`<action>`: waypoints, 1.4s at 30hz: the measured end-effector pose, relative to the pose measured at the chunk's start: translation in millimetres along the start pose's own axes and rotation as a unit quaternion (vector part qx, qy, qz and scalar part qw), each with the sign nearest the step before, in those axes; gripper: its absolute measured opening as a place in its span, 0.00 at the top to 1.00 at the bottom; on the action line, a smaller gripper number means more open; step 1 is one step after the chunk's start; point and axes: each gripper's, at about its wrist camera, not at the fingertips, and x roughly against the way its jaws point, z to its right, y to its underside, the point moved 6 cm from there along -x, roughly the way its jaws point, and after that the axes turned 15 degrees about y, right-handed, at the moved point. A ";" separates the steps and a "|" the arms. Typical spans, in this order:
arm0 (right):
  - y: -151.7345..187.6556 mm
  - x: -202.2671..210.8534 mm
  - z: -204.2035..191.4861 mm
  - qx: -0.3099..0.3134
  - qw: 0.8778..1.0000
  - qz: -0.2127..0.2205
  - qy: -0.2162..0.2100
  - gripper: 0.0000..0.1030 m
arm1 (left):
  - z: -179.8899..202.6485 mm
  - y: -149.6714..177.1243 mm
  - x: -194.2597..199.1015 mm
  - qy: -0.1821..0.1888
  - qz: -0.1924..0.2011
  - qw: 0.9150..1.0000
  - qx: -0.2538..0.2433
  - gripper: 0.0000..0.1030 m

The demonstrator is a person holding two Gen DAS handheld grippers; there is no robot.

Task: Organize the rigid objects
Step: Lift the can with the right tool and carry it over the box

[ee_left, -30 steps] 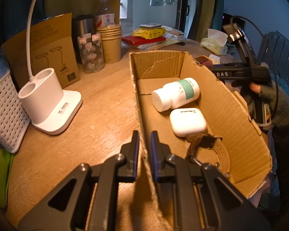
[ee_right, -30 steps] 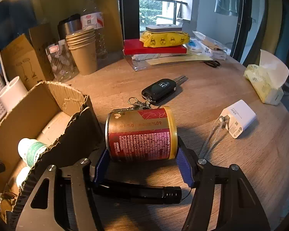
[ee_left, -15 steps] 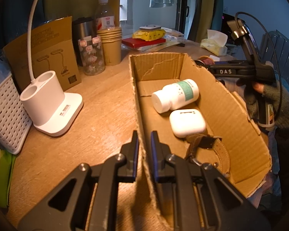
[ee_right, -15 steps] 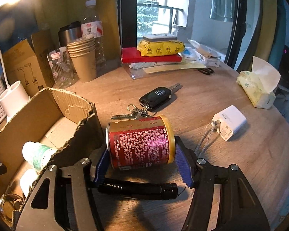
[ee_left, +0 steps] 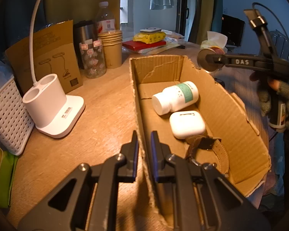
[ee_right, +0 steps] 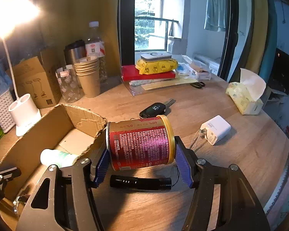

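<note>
My left gripper (ee_left: pixel 144 150) is shut on the near left wall of the open cardboard box (ee_left: pixel 231 113). Inside lie a white pill bottle (ee_left: pixel 175 97), a white earbud case (ee_left: pixel 186 124) and a brown strap watch (ee_left: pixel 210 150). My right gripper (ee_right: pixel 141 157) is shut on a red and gold can (ee_right: pixel 139 142), held on its side in the air above the table, beside the box's right wall (ee_right: pixel 38 132). In the left wrist view the can's end (ee_left: pixel 211 60) shows above the box's far right corner.
On the table lie a black flashlight (ee_right: pixel 140 182), a car key (ee_right: pixel 154 109), a white charger (ee_right: pixel 215 130) and a tissue pack (ee_right: pixel 244 96). Paper cups (ee_left: pixel 112 50), bottles, a carton, a white lamp base (ee_left: pixel 52 105) and a white basket (ee_left: pixel 5 115) stand left of the box.
My right gripper has lifted the can off the table and risen well above it, toward the box. My left gripper keeps its hold on the box wall.
</note>
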 end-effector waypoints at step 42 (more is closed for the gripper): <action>-29.8 99.4 -71.8 0.051 0.993 0.089 -0.055 0.37 | -1.0 -2.7 -0.3 -0.006 0.005 1.000 -0.008 0.87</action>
